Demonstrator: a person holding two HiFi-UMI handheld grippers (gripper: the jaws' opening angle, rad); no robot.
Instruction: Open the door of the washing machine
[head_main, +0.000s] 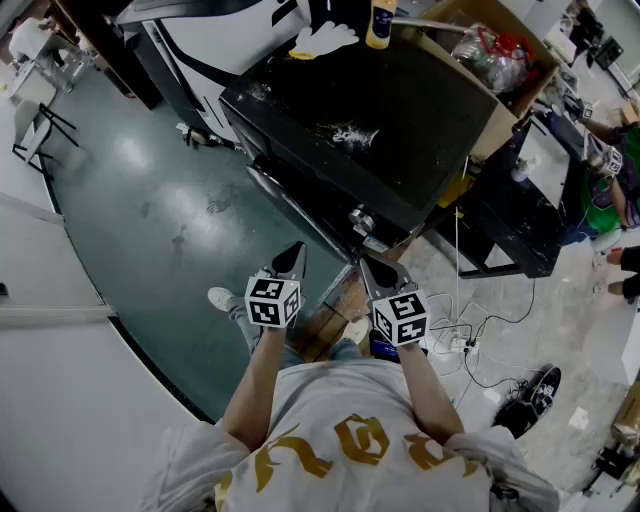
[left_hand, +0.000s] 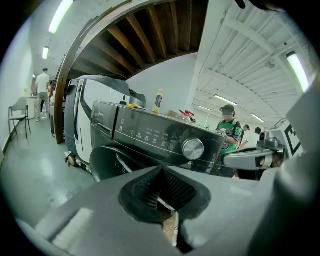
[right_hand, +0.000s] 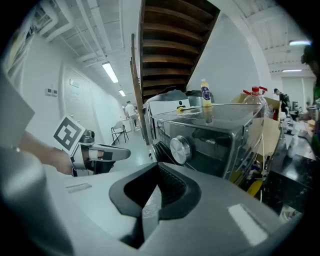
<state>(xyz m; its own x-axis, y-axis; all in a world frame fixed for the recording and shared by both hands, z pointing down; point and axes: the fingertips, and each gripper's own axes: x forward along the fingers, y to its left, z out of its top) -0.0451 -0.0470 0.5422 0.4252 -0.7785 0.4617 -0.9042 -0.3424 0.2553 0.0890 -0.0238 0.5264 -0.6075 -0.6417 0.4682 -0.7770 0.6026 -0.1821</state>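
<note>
On green floor (head_main: 150, 200): washing machine (head_main: 370, 120), door (left_hand: 107, 162) seemingly shut; wooden beams (left_hand: 150, 30) overhead.

A workshop or test hall: a washing machine (head_main: 380, 130) stands loose on a painted floor (head_main: 140, 200), with strip lights (right_hand: 111, 72), trailing cables (head_main: 470, 350) and a cardboard box (head_main: 515, 105).

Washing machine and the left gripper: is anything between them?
Nothing: in the left gripper view, only open air lies between the left gripper and the washing machine.
</note>
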